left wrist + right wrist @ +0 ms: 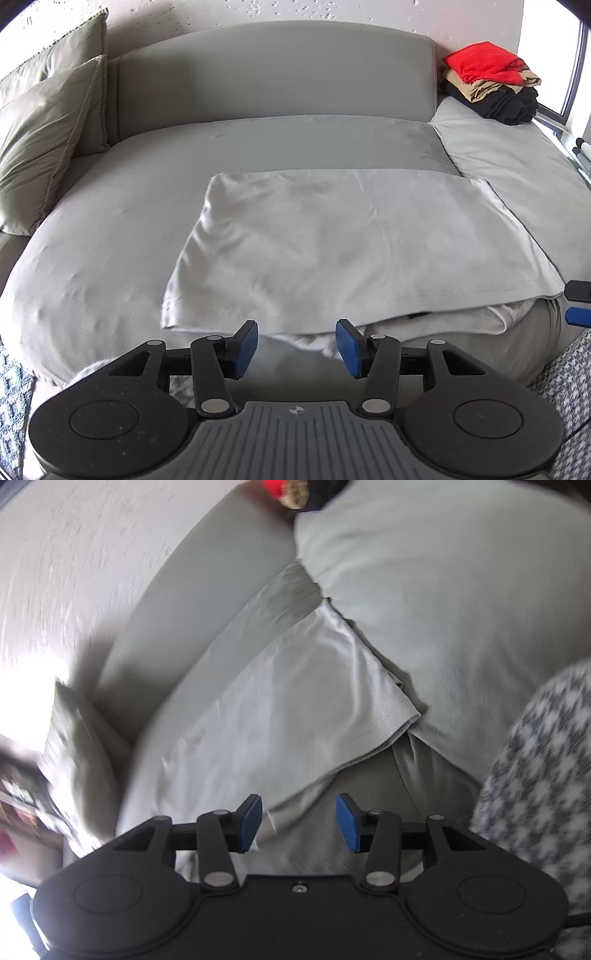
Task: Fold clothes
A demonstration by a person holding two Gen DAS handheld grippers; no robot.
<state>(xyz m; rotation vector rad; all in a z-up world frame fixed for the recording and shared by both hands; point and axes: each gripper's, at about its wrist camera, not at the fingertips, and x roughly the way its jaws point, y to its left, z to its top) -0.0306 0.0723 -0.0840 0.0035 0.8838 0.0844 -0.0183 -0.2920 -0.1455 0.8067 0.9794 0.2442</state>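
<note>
A pale grey garment (343, 251) lies folded flat on the grey sofa seat (110, 236), its near edge hanging at the seat front. My left gripper (297, 349) is open and empty just in front of that near edge. My right gripper (299, 821) is open and empty, tilted, just off the garment's hemmed right corner (388, 716). The right gripper's blue pads also show at the right edge of the left wrist view (578, 304). The right wrist view is motion-blurred.
A stack of folded clothes (491, 83), red on top of tan and black, sits on the far right cushion. Olive pillows (40, 140) lean at the left. A grey-and-white patterned fabric (543, 775) lies at the right. A sofa backrest (273, 70) stands behind.
</note>
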